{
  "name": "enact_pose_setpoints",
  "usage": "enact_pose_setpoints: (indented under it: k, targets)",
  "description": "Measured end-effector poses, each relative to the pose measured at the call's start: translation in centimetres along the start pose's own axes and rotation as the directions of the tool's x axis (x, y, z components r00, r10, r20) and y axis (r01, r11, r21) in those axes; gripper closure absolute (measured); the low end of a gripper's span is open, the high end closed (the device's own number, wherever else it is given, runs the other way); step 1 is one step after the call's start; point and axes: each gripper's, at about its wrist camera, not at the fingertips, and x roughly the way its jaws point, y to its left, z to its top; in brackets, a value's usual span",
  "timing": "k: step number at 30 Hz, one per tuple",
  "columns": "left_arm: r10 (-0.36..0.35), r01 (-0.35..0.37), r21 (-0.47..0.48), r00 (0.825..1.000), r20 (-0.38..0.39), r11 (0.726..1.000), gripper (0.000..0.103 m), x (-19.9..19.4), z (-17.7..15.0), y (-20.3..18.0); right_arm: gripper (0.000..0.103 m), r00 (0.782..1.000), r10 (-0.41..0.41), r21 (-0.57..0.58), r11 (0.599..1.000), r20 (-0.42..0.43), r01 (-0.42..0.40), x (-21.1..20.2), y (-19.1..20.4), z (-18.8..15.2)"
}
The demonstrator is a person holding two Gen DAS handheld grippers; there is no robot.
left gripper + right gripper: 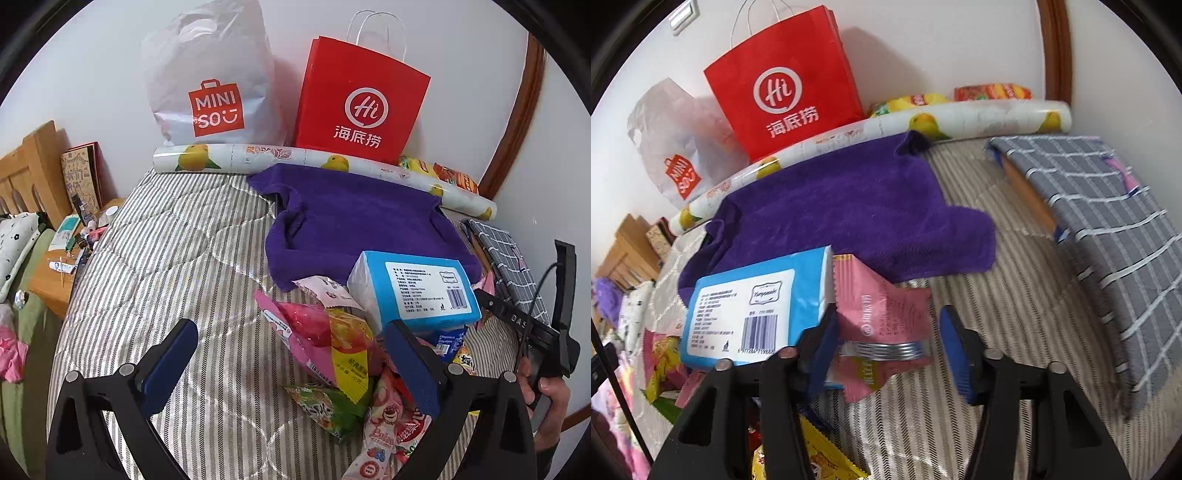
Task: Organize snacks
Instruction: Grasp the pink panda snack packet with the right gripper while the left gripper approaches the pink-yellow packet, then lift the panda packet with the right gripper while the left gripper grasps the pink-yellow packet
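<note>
- Blue-and-white cardboard box with a barcode label (753, 314) sits on top of the snack heap, at ten o'clock from the right gripper (886, 350), whose blue-padded fingers are spread wide and hold nothing.
- Pink foil sachets with printed text (886, 306) lie between those fingers, over a shiny metal rim I cannot identify; to pick one cleanly, I judge the fingers should come down on the sachet's flat faces, clear of the box.
- Left gripper (291, 365) also stands spread and empty, over the pink-and-yellow crinkly snack packet (332, 343), with a strawberry-bear wrapper (391, 417) at five o'clock.
- Crowding is the risk: packets overlap, so one may drag its neighbour.
- Purple plush towel (354, 214) lies at twelve o'clock, then a lemon-print paper roll (258, 155), a red paper carrier bag (362, 103) and a white plastic shopping bag (207, 81).
- Grey checked cloth (1100, 221) lies at two o'clock on the striped quilt (166, 251).
</note>
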Motion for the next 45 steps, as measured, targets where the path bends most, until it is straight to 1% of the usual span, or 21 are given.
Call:
enact_pose_setpoints:
  k: [2, 4, 7, 9, 10, 12, 14, 16, 19, 22, 24, 25, 26, 28, 30, 33, 37, 39, 41, 42, 45]
  targets:
    - [-0.004, 0.004, 0.000, 1.000, -0.004, 1.000, 0.002, 0.2, 0.0, 0.1, 0.062, 1.000, 0.020, -0.012, 1.000, -0.009, -0.020, -0.3, -0.3, -0.2]
    - [-0.006, 0.006, -0.003, 1.000, -0.008, 1.000, 0.002, 0.5, 0.0, 0.2, 0.065, 1.000, 0.003, -0.026, 1.000, -0.006, -0.003, -1.0, -0.8, -0.5]
    - [-0.012, 0.012, -0.008, 1.000, -0.011, 1.000, 0.002, 0.7, 0.0, 0.4, 0.065, 1.000, -0.002, -0.010, 1.000, -0.031, 0.001, -2.2, -2.4, -1.3]
    - [-0.013, 0.013, -0.010, 1.000, -0.012, 1.000, 0.002, 0.8, 0.1, 0.5, 0.064, 0.998, 0.005, -0.027, 1.000, -0.058, -0.007, -2.6, -3.1, -1.8]
    - [-0.012, 0.012, -0.010, 1.000, -0.011, 1.000, 0.002, 0.9, 0.1, 0.6, 0.064, 0.998, -0.005, -0.041, 0.999, -0.063, 0.003, -2.8, -3.4, -2.1]
    - [-0.011, 0.011, -0.012, 1.000, -0.009, 1.000, 0.002, 0.9, 0.3, 0.7, 0.055, 0.997, -0.053, -0.073, 0.996, -0.048, 0.050, -3.5, -3.7, -2.3]
    - [-0.012, 0.012, -0.015, 1.000, -0.007, 1.000, 0.002, 0.8, 0.4, 0.8, 0.037, 0.997, -0.080, -0.091, 0.993, -0.014, 0.078, -4.1, -3.9, -2.1]
    - [-0.008, 0.008, -0.014, 1.000, -0.006, 1.000, 0.002, 0.7, 0.5, 0.9, 0.031, 0.998, -0.068, -0.104, 0.992, 0.017, 0.070, -4.6, -3.9, -1.6]
    - [0.009, -0.010, -0.010, 1.000, -0.004, 1.000, 0.002, 0.5, 0.7, 1.0, 0.030, 0.997, -0.068, -0.149, 0.986, 0.043, 0.073, -4.2, -3.1, -0.2]
    - [0.022, -0.022, -0.010, 1.000, 0.001, 1.000, 0.002, 0.1, 0.8, 1.2, 0.030, 0.998, -0.049, -0.216, 0.975, 0.037, 0.056, -2.5, -1.5, 1.2]
    - [0.032, -0.032, -0.011, 0.999, 0.003, 0.999, 0.002, -0.2, 0.8, 1.5, 0.030, 0.999, -0.051, -0.241, 0.969, -0.007, 0.048, -0.8, -0.9, 1.6]
    - [0.036, -0.036, -0.010, 0.999, 0.004, 0.999, 0.002, -0.3, 0.8, 1.6, 0.032, 0.998, -0.057, -0.253, 0.966, -0.031, 0.048, 0.0, -0.7, 1.7]
    - [0.045, -0.045, -0.010, 0.999, 0.004, 0.999, 0.002, -0.4, 0.7, 1.8, 0.039, 0.996, -0.068, -0.269, 0.962, -0.061, 0.049, 0.8, -0.6, 1.5]
    - [0.055, -0.055, -0.013, 0.998, 0.005, 0.998, 0.002, -0.6, 0.6, 2.3, 0.048, 0.991, -0.075, -0.292, 0.956, -0.111, 0.040, 1.9, -0.8, 0.8]
    - [0.063, -0.063, -0.021, 0.998, 0.003, 0.998, 0.002, -0.7, 0.5, 2.9, 0.052, 0.988, -0.065, -0.292, 0.956, -0.137, 0.022, 2.4, -1.2, 0.2]
    - [0.064, -0.064, -0.036, 0.998, -0.008, 0.997, 0.002, -0.5, 0.2, 3.6, 0.054, 0.991, -0.038, -0.282, 0.959, -0.125, 0.001, 1.9, -1.5, -0.6]
    - [0.067, -0.068, -0.046, 0.997, -0.029, 0.997, 0.002, -0.1, -0.2, 4.4, 0.055, 0.993, -0.031, -0.280, 0.960, -0.117, -0.003, 0.8, -1.8, -2.0]
    - [0.046, -0.048, -0.053, 0.998, -0.037, 0.997, 0.002, -0.1, -0.4, 4.7, 0.055, 0.993, -0.013, -0.272, 0.962, -0.114, -0.019, 0.2, -2.0, -2.9]
    - [0.031, -0.033, -0.050, 0.999, -0.038, 0.998, 0.002, -0.1, -0.5, 4.6, 0.056, 0.992, -0.037, -0.283, 0.959, -0.125, 0.000, 0.0, -2.0, -3.8]
    - [0.023, -0.025, -0.045, 0.999, -0.037, 0.999, 0.002, 0.0, -0.4, 4.3, 0.056, 0.991, -0.044, -0.286, 0.958, -0.127, 0.005, -0.1, -2.1, -4.2]
    - [-0.024, 0.023, -0.010, 0.999, -0.047, 1.000, 0.002, 0.5, -0.3, 2.9, 0.056, 0.994, -0.028, -0.261, 0.965, -0.110, -0.002, -0.9, -2.5, -5.3]
